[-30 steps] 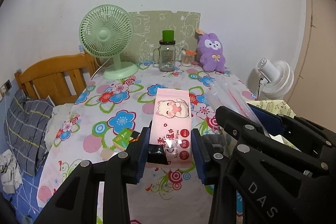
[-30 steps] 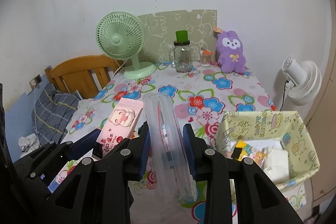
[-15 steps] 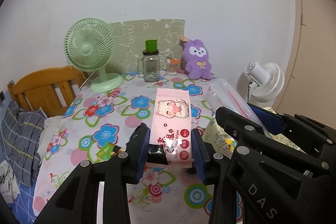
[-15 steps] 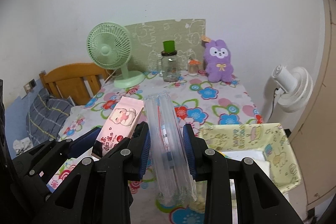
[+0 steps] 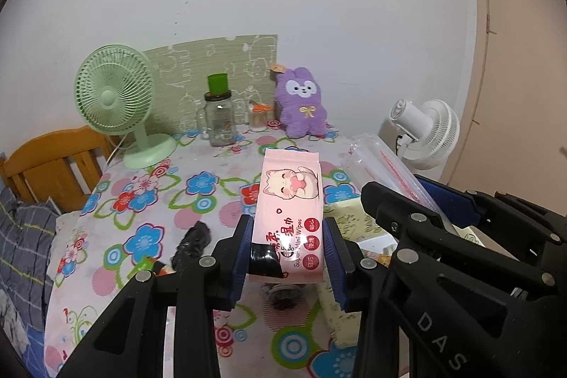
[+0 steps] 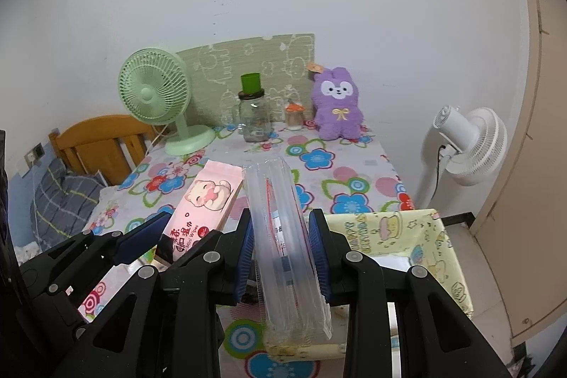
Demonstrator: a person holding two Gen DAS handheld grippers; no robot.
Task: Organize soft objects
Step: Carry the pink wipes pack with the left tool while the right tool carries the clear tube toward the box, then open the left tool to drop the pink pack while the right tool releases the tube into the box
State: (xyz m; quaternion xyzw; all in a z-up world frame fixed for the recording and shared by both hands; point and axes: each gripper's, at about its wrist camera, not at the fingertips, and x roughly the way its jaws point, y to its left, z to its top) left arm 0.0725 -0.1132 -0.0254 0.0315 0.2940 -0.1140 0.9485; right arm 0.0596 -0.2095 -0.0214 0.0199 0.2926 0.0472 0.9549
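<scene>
My left gripper [image 5: 287,247] is shut on a pink pack of wet wipes [image 5: 292,201] with a cartoon cat, held above the flowered table. The pack also shows in the right wrist view [image 6: 202,204]. My right gripper [image 6: 282,248] is shut on a clear plastic pack [image 6: 281,229] with red print, held over the near edge of a yellow fabric basket [image 6: 418,232]. The clear pack shows at the right in the left wrist view [image 5: 386,169]. The basket [image 5: 354,222] lies low at the right under both grippers.
A green desk fan [image 6: 156,94], a glass jar with a green lid [image 6: 252,116], a small jar [image 6: 294,116] and a purple plush rabbit [image 6: 338,105] stand at the table's back. A black crumpled item [image 5: 191,245] lies on the cloth. A white fan [image 6: 467,140] stands right; a wooden headboard [image 6: 95,144] left.
Both grippers moved right and up with their packs; the yellow basket has come under them and the table has sunk lower in both views.
</scene>
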